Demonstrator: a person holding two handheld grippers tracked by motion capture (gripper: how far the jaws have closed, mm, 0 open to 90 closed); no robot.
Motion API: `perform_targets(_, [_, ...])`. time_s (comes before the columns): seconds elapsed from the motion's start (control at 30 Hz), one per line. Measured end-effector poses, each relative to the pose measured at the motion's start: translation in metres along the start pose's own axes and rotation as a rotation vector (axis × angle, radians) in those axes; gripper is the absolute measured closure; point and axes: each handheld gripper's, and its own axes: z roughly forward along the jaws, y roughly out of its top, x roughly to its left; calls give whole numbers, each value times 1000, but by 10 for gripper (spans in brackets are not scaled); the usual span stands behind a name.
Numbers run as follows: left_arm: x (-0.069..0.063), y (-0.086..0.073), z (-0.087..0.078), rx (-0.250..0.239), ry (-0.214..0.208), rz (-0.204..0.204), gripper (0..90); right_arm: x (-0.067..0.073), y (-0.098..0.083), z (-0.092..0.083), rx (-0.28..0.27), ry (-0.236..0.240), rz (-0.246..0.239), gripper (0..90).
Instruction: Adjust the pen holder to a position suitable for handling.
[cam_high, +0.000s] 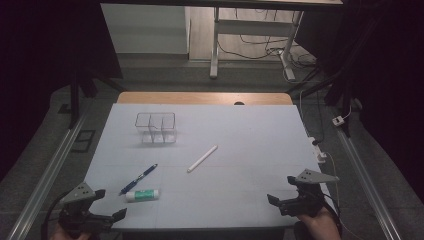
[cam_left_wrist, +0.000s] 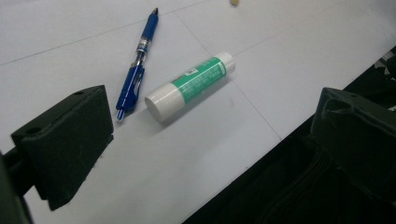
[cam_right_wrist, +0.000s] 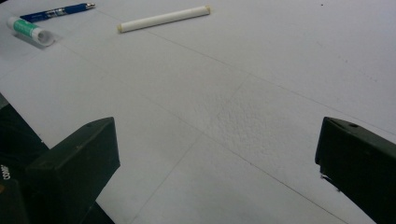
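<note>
Glue stick (cam_high: 142, 195) lies at table's near left, beside blue pen (cam_high: 138, 179); white stick (cam_high: 202, 158) mid-table; clear organizer (cam_high: 156, 128) empty. Left gripper (cam_high: 107, 205), right gripper (cam_high: 282, 192): jaws apart, nothing held. Nothing sorted yet, by looks.

A pale blue-white surface (cam_high: 250, 135), marked by faint grid lines, carries four things. A clear three-compartment organizer (cam_high: 156, 128) stands far left. A white stick (cam_high: 202, 158) lies slantwise near the middle. Near left, a blue pen (cam_high: 138, 179) lies diagonally, with a green-and-white glue stick (cam_high: 142, 195) on its side just beside the pen's near end.
</note>
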Motion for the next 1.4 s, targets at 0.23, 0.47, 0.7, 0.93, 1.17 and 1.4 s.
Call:
perform_targets(0.23, [0, 0, 0, -9, 5, 9, 0, -1, 0, 0, -1, 3, 6, 0])
perform_targets(0.47, [0, 1, 1, -2, 10, 8, 0, 0, 0, 1, 4, 10, 2, 0])
perform_targets(0.7, [0, 2, 2, 1, 21, 11, 0, 0, 0, 1, 4, 14, 4, 0])
perform_targets(0.93, [-2, 4, 3, -7, 29, 14, 0, -1, 0, 2, 5, 20, 7, 0])
perform_targets(1.17, [-3, 8, 5, -26, 20, 19, 0, -1, 1, 2, 12, 23, 3, 6])
perform_targets(1.4, [-5, 14, 10, -36, 29, 46, 0, 0, 1, 2, 12, 20, -1, 18])
